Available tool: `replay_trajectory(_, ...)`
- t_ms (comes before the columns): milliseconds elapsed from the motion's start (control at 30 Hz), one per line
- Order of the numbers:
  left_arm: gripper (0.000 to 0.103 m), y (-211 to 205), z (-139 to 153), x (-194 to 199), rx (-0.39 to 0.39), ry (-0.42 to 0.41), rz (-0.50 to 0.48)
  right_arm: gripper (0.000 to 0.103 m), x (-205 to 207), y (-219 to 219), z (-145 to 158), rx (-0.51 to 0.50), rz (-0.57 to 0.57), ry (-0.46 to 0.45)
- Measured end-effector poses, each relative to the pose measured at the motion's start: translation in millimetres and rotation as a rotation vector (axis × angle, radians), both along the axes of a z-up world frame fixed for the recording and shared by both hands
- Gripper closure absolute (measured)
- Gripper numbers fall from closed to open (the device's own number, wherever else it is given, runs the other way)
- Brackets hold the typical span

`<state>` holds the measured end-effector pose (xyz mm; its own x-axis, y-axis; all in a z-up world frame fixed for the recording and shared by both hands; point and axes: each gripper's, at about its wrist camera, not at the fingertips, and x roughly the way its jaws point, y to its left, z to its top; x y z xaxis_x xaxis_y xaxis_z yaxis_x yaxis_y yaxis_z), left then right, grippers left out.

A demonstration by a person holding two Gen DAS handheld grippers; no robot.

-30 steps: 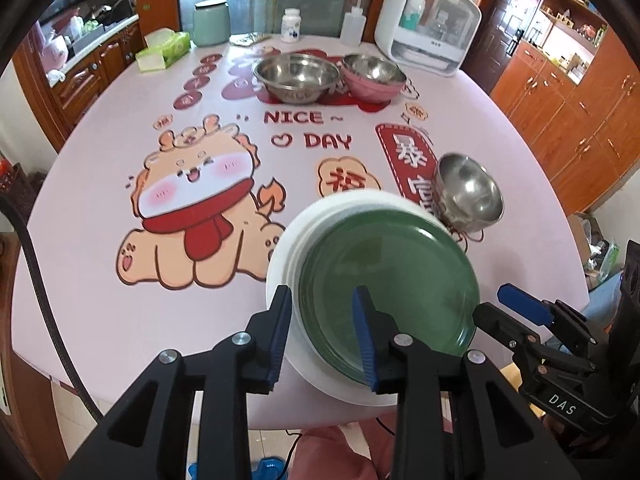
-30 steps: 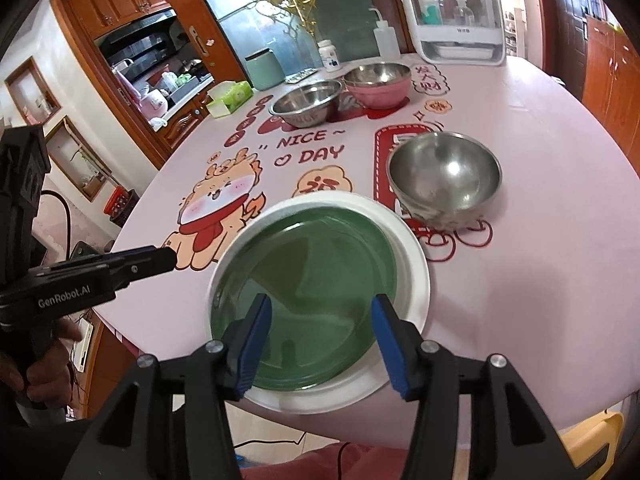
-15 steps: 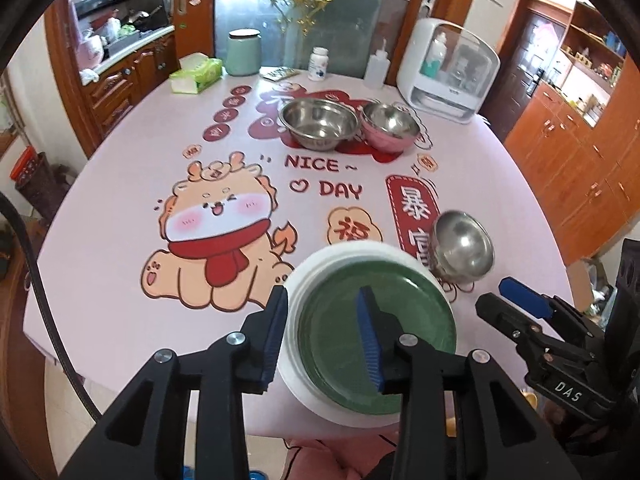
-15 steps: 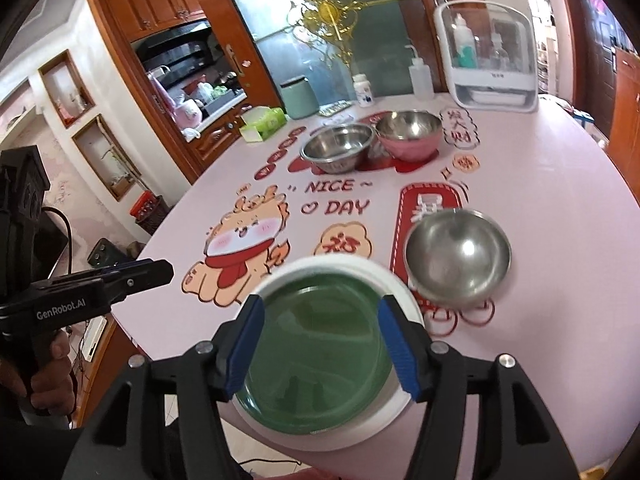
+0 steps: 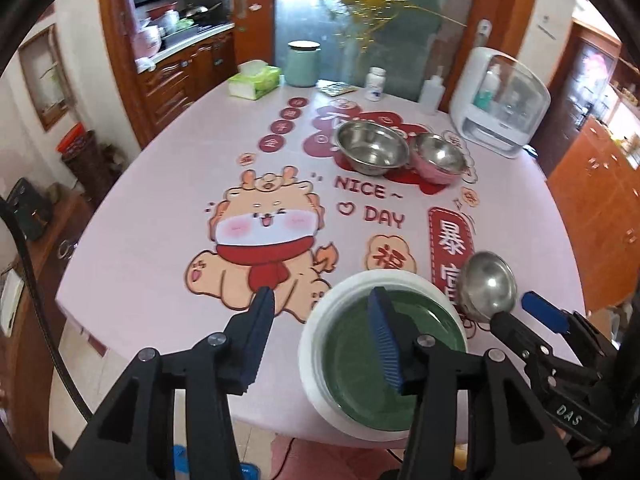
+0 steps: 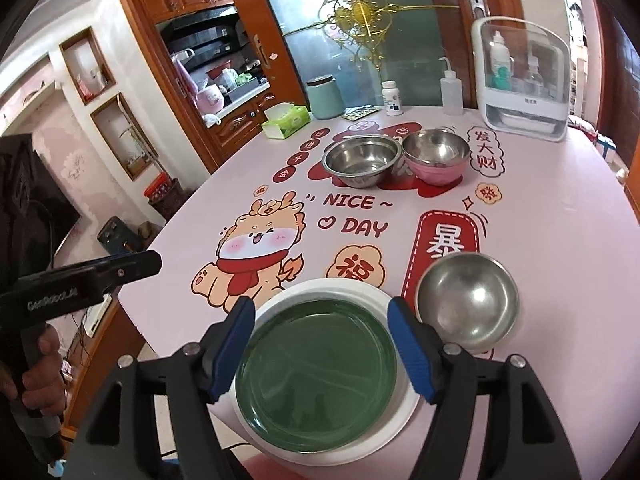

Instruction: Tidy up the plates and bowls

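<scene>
Green plate (image 6: 316, 376) sits nested in white plate (image 6: 376, 300) at table (image 6: 560, 240) edge. Left gripper (image 5: 324, 340) and right gripper (image 6: 320, 352) jaws spread, just been opening, gripping nothing.

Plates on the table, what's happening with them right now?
A person holds a gripper in each hand over the table's near edge. The green plate sits stacked on the white plate. Both the left gripper and the right gripper are open, holding nothing; their fingers have just been opening. A small steel bowl sits right of the stack; a larger steel bowl and a pink bowl sit farther back.
</scene>
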<state>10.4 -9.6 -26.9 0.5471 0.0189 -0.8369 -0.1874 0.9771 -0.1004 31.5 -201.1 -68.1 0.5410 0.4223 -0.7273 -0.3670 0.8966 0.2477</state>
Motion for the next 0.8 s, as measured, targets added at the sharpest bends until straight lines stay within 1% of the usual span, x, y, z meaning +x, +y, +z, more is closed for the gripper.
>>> replay_trajectory(67,0.054,4.1,5.8,1.8,-0.024,-0.012,-0.003,0.031,0.9,4.4,6.2,-0.037,-0.008,-0.023)
replay_trajectory(100,0.052,6.9,9.9,3.9,-0.028,-0.018,-0.005,0.03,1.6,6.6,9.1,-0.038,-0.001,-0.033)
replay_trajectory(133,0.049,8.4,13.0,6.1,-0.024,-0.021,-0.007,0.029,3.3,8.0,10.2,-0.041,-0.002,-0.033)
replay_trajectory(200,0.048,12.7,19.7,11.2,-0.009,-0.03,-0.014,0.028,8.3,13.4,13.8,-0.041,-0.015,-0.029)
replay_trajectory(300,0.047,23.1,28.8,20.5,-0.02,-0.04,-0.04,0.028,15.7,22.7,16.6,-0.039,-0.036,-0.018)
replay_trajectory(367,0.046,29.6,33.7,26.8,-0.026,-0.043,-0.06,0.028,20.9,31.4,19.5,-0.043,-0.062,-0.019)
replay_trajectory(433,0.043,39.7,39.3,35.0,-0.03,-0.044,-0.08,0.027,26.6,39.7,21.7,-0.054,-0.096,-0.009)
replay_trajectory(533,0.042,57.0,47.6,46.7,-0.038,-0.052,-0.124,0.026,38.9,53.9,22.1,-0.048,-0.134,0.029)
replay_trajectory(800,0.04,104.4,53.5,81.8,-0.04,-0.055,-0.217,0.026,65.2,95.2,26.1,-0.058,-0.264,0.066)
